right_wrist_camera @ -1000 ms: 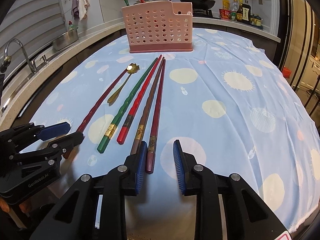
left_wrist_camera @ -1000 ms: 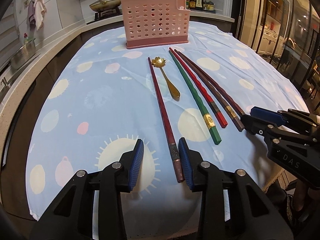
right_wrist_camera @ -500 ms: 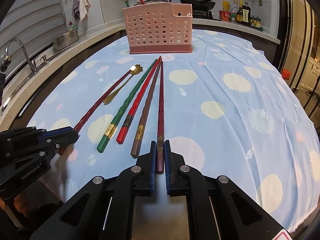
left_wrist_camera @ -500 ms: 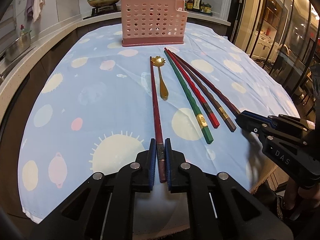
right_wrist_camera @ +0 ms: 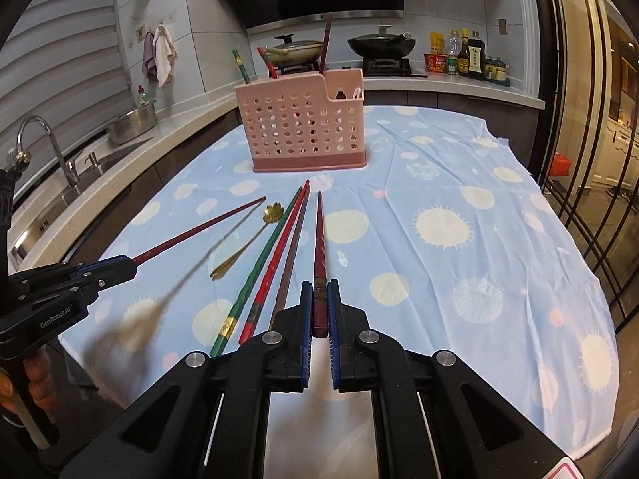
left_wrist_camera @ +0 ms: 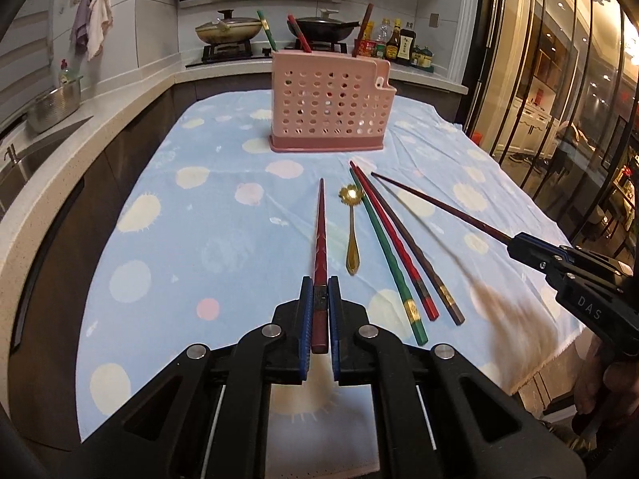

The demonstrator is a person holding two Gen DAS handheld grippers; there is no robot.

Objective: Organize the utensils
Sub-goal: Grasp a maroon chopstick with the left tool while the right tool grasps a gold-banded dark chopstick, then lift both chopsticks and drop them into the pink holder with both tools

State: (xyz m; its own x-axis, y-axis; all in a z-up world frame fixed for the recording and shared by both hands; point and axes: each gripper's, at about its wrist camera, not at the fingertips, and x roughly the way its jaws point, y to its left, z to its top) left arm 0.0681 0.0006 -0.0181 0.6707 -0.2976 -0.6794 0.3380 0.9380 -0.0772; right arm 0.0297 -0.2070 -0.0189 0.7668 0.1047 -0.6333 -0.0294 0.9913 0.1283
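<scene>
Both grippers have a dark red chopstick each: the left gripper (left_wrist_camera: 318, 311) has its jaws pinching the left chopstick (left_wrist_camera: 319, 235) by the butt end, and the right gripper (right_wrist_camera: 318, 311) likewise with the right chopstick (right_wrist_camera: 319, 239), both clear of the table (left_wrist_camera: 159, 239). Best bet: keep tips level, then tip them into the pink holder (left_wrist_camera: 331, 105) at the far edge, steering clear of the sticks already in it.
</scene>
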